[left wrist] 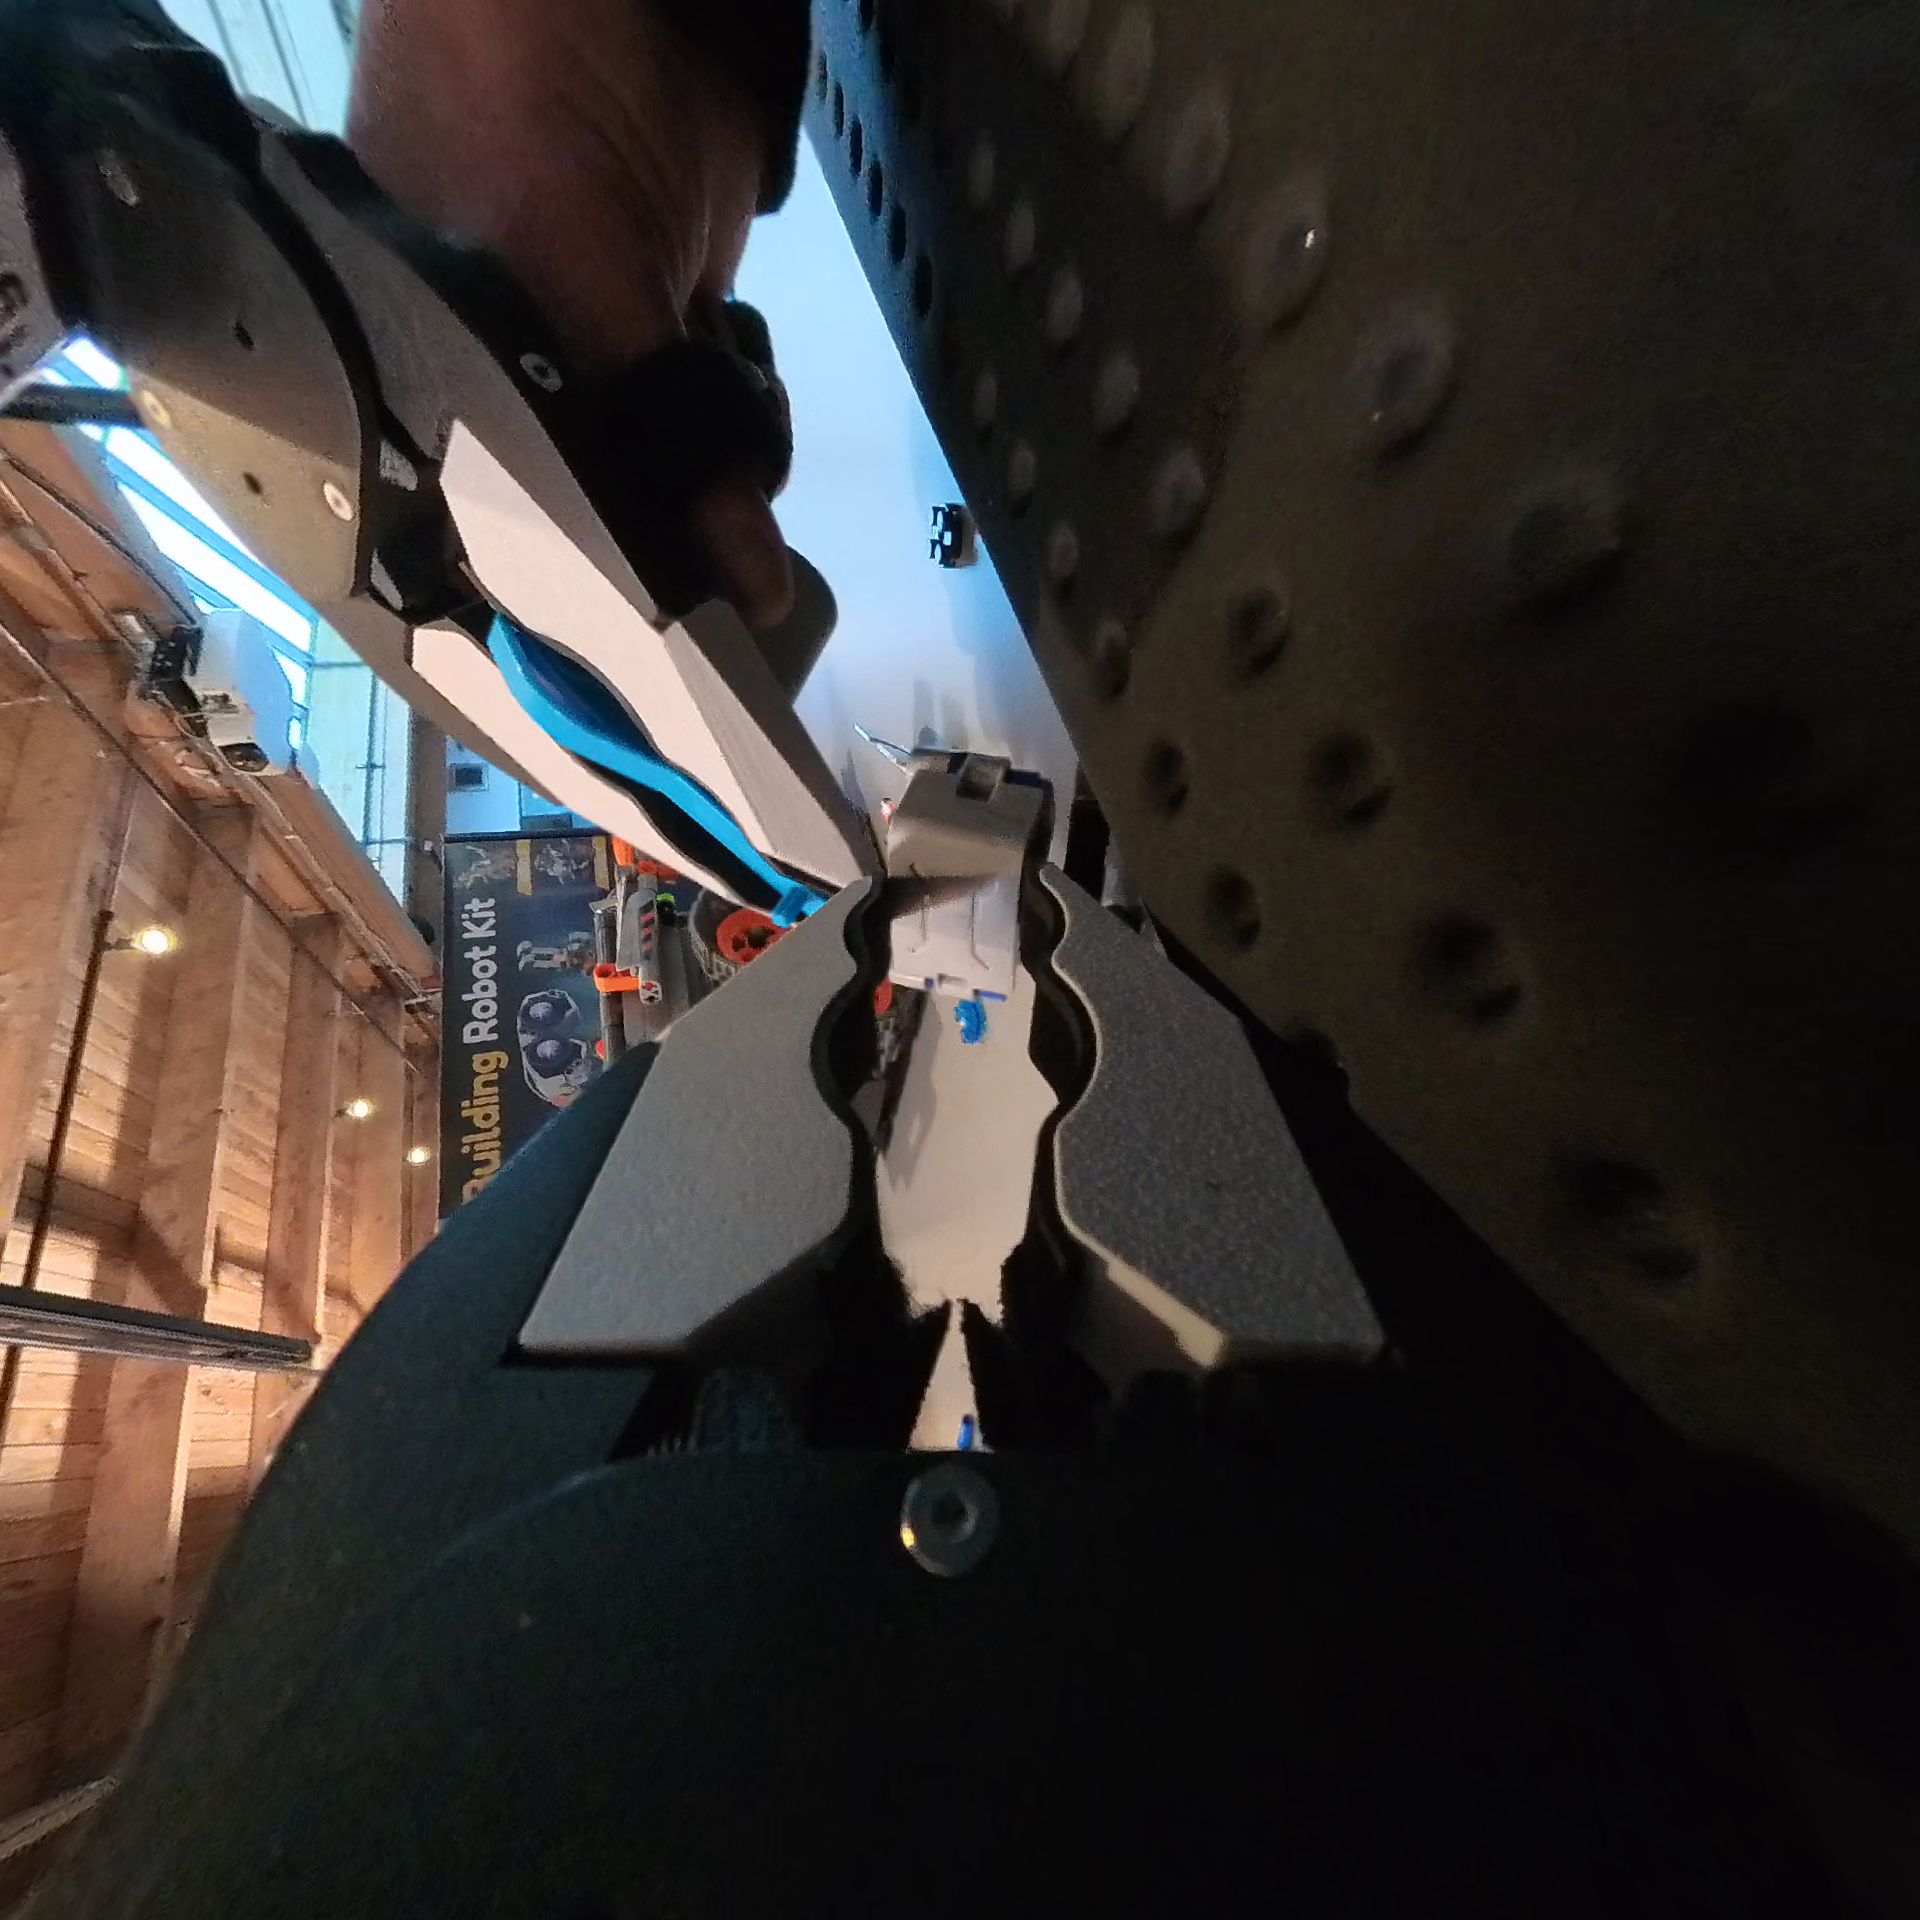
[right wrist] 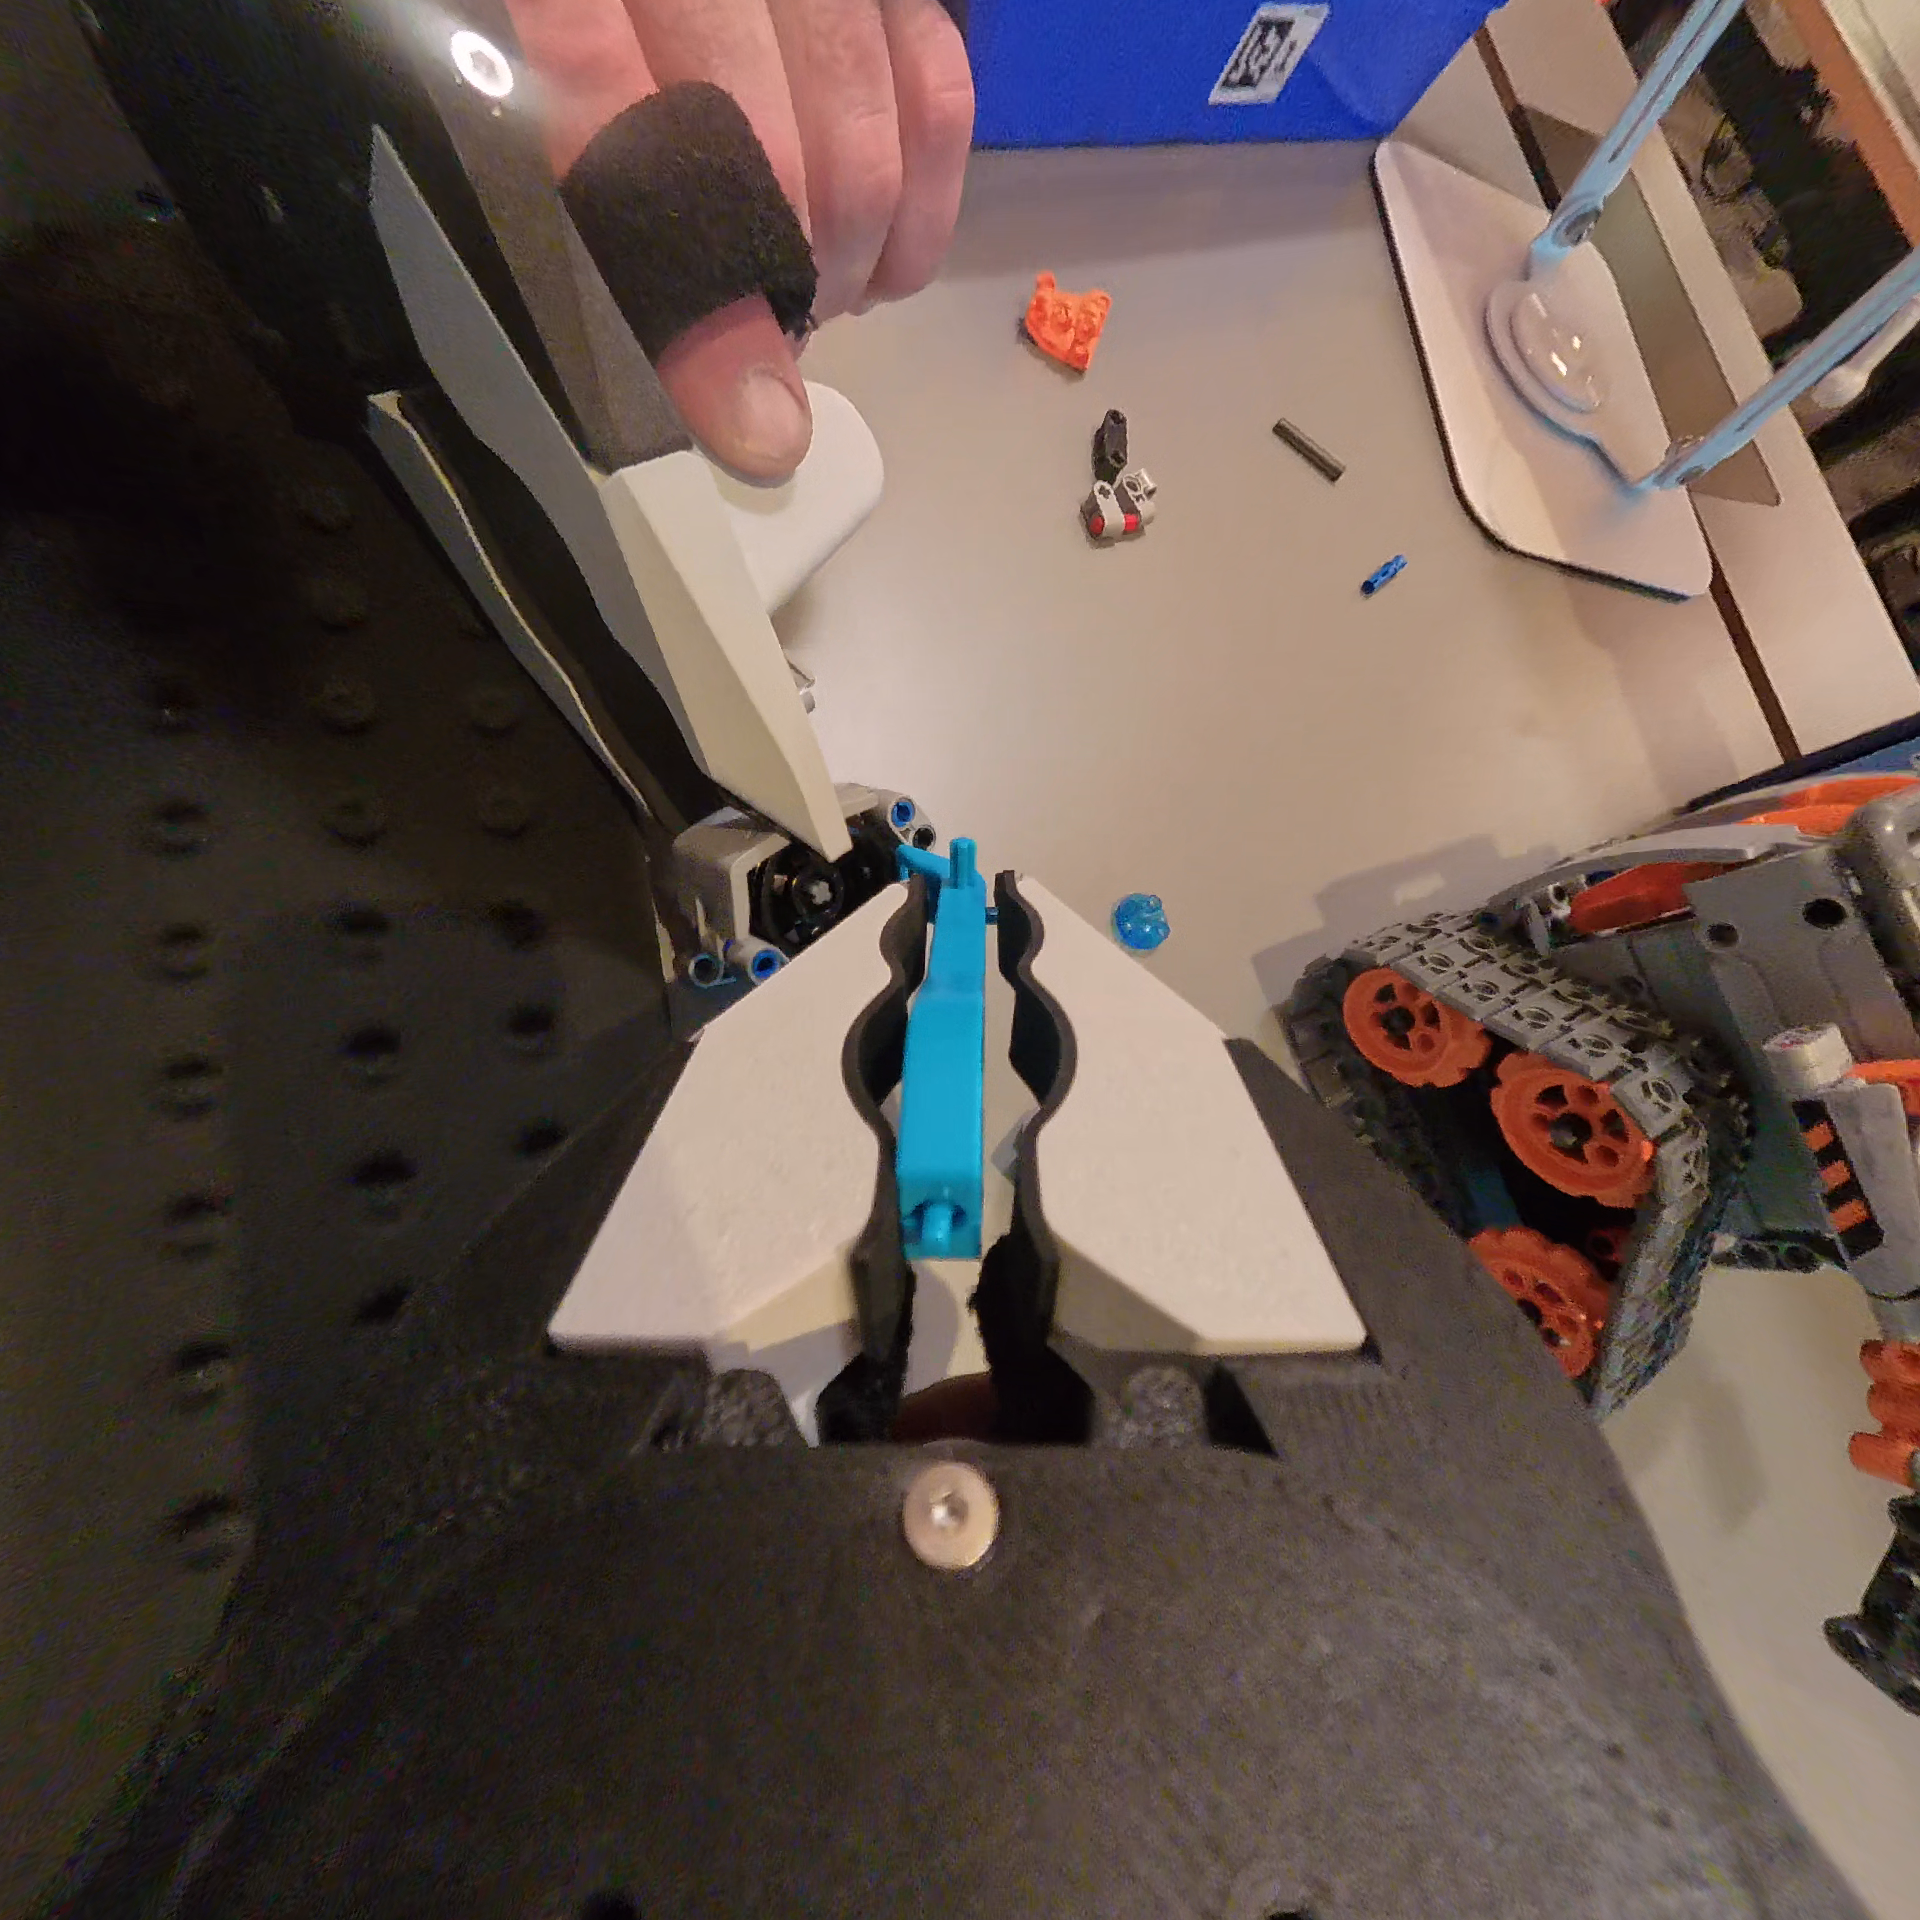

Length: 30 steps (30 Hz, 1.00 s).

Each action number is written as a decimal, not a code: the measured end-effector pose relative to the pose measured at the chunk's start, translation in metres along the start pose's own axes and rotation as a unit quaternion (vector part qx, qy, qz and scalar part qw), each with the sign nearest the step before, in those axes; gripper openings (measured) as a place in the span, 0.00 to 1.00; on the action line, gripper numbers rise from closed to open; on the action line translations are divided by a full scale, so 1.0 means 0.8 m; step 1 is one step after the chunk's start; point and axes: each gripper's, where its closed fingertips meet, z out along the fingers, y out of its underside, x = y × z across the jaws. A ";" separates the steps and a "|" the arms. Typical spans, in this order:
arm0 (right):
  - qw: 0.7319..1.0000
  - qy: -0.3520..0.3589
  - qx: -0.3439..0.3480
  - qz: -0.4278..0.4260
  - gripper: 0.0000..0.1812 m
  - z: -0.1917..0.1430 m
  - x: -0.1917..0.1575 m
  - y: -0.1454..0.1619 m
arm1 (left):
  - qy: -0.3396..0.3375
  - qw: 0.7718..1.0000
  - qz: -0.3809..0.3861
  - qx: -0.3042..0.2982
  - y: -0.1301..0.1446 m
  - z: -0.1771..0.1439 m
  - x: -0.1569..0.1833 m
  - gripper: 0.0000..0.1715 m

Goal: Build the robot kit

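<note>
My left gripper point(left wrist: 956, 894) is shut on a small grey brick-built module point(left wrist: 951, 883), pinched at its fingertips. In the right wrist view the module point(right wrist: 727, 883) shows a black round hub and blue pins, and the left gripper point(right wrist: 748, 852) reaches in from the upper left. My right gripper point(right wrist: 956, 894) is shut on a long blue plastic tool point(right wrist: 940, 1060) lying lengthwise between its jaws. The tool's forked tip sits right beside the module. In the left wrist view the right gripper point(left wrist: 821, 873) comes in from the upper left with the blue tool point(left wrist: 623, 748).
A tracked model with orange wheels point(right wrist: 1507, 1122) stands at the right on the white table point(right wrist: 1143, 727). Loose parts lie beyond: an orange piece point(right wrist: 1065, 317), a grey-black piece point(right wrist: 1117, 488), a black axle point(right wrist: 1309, 449), a blue pin point(right wrist: 1382, 575). A black perforated panel point(right wrist: 208, 935) is close on the left. The tips of both grippers are at nearly the same place.
</note>
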 end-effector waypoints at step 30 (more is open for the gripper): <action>0.921 -0.356 -0.059 0.146 0.06 0.002 -0.010 0.013 | -0.018 0.997 0.076 0.022 -0.019 -0.002 -0.002 0.11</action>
